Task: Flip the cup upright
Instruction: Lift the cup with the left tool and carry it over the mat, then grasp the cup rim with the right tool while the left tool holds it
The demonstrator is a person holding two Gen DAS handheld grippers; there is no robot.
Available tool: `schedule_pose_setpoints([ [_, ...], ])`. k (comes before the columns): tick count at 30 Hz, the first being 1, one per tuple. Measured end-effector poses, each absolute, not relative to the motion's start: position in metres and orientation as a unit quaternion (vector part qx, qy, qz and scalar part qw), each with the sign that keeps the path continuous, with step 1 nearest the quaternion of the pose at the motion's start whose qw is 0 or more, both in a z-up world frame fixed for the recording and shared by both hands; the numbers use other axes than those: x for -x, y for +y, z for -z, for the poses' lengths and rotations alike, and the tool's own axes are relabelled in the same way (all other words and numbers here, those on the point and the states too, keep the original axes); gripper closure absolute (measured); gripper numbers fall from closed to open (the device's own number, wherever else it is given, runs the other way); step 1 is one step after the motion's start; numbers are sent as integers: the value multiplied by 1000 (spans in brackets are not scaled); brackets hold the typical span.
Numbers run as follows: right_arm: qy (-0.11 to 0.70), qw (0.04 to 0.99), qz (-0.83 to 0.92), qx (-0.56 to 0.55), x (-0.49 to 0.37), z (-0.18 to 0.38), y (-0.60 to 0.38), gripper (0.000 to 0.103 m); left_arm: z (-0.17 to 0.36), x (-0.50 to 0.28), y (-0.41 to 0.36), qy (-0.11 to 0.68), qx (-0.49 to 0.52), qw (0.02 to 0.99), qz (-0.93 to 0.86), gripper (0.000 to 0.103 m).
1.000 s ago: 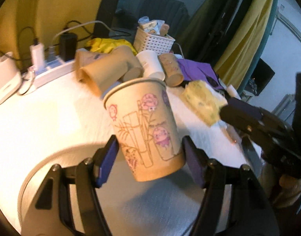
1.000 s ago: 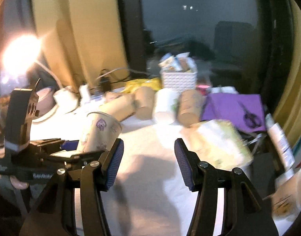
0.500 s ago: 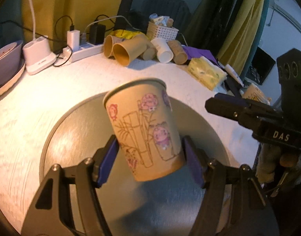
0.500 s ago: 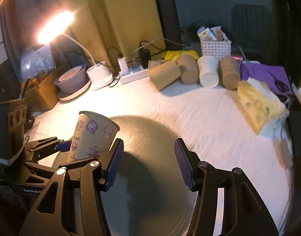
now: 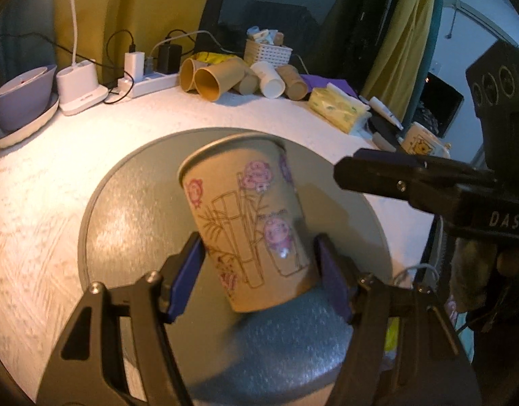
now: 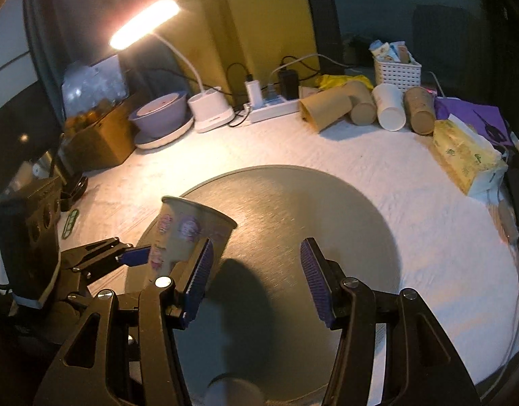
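Gripping the paper cup (image 5: 249, 216) near its base, the left gripper (image 5: 259, 270) holds it mouth-up, tilted, above the grey round mat (image 5: 124, 203) on the counter (image 5: 39, 186). Right gripper (image 6: 256, 270) jaws stand released, grasping nothing.

My right gripper (image 6: 256, 277) has bare grey disc (image 6: 310, 209) ahead — spare cups (image 6: 361, 106) (lying down) crowd the far edge.

1. Matt printed paper on the cup (image 5: 249, 216).
2. Brushed grey sheen across the round mat (image 6: 293, 209).
3. Rough white woven cloth over the table (image 5: 39, 203).
4. Ribbed blue pads (image 6: 313, 280), right gripper (image 6: 256, 280).
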State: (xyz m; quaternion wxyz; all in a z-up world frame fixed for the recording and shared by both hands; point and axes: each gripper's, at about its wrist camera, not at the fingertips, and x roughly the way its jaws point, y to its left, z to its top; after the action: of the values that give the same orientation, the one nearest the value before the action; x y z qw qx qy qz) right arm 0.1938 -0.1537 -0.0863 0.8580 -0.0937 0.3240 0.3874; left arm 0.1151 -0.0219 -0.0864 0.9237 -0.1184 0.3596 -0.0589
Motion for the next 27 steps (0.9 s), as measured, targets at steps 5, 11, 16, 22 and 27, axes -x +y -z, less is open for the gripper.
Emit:
schedule_pose_setpoints([
  [5, 328, 848, -407, 85, -176, 87, -151, 46, 87, -95, -25, 343, 107, 931, 63, 36],
  [11, 338, 835, -426, 82, -155, 88, -145, 46, 89, -75, -26, 322, 99, 938, 77, 36],
  [16, 338, 827, -442, 82, -139, 86, -141, 45, 89, -59, -27, 302, 90, 946, 74, 36],
  [22, 351, 813, -460, 66, -131, 87, -142, 31, 83, -45, -35, 270, 61, 958, 72, 36],
  [27, 364, 803, -470, 47, -135, 88, -144, 31, 80, -43, -45, 256, 34, 963, 81, 36],
])
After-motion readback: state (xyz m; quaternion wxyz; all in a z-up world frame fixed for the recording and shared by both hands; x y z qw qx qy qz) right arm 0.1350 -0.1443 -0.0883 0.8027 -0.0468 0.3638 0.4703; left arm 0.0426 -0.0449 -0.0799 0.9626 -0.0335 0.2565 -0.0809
